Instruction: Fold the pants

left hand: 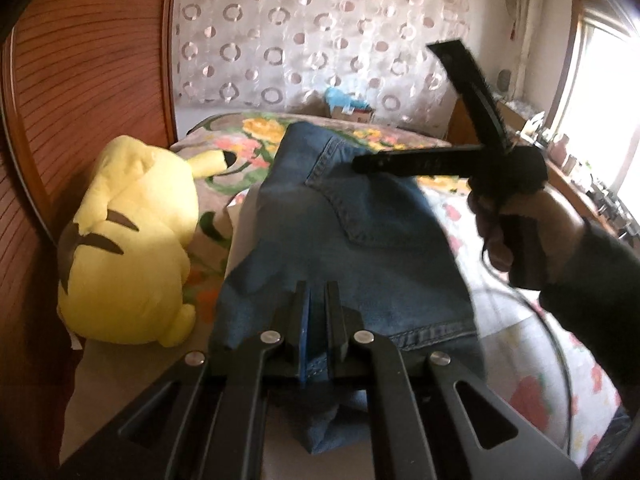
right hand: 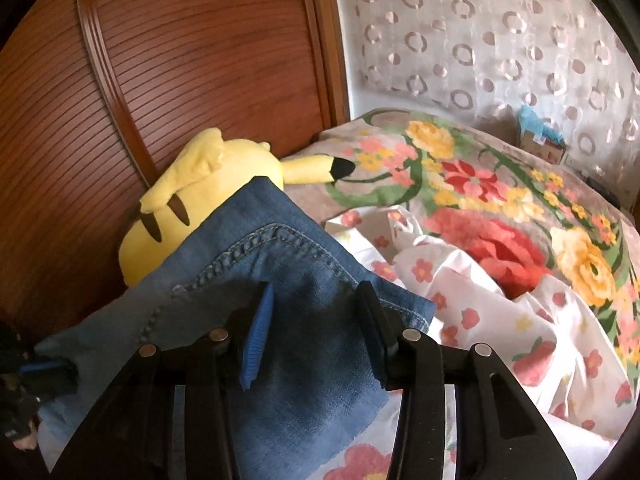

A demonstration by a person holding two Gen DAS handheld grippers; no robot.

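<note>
Blue denim pants lie spread on the bed with a back pocket facing up. My left gripper is shut on the near edge of the denim, a fold of cloth pinched between its pads. In the right wrist view it shows at the far left, gripping the same edge. My right gripper hangs over another corner of the pants. Its blue pads stand apart with denim lying between and under them, not pinched. From the left wrist view a hand holds the right gripper above the pants' far right side.
A yellow plush toy lies left of the pants against a wooden slatted headboard. A floral blanket and a rumpled white flowered sheet cover the bed to the right. A small box sits at the far wall by the curtain.
</note>
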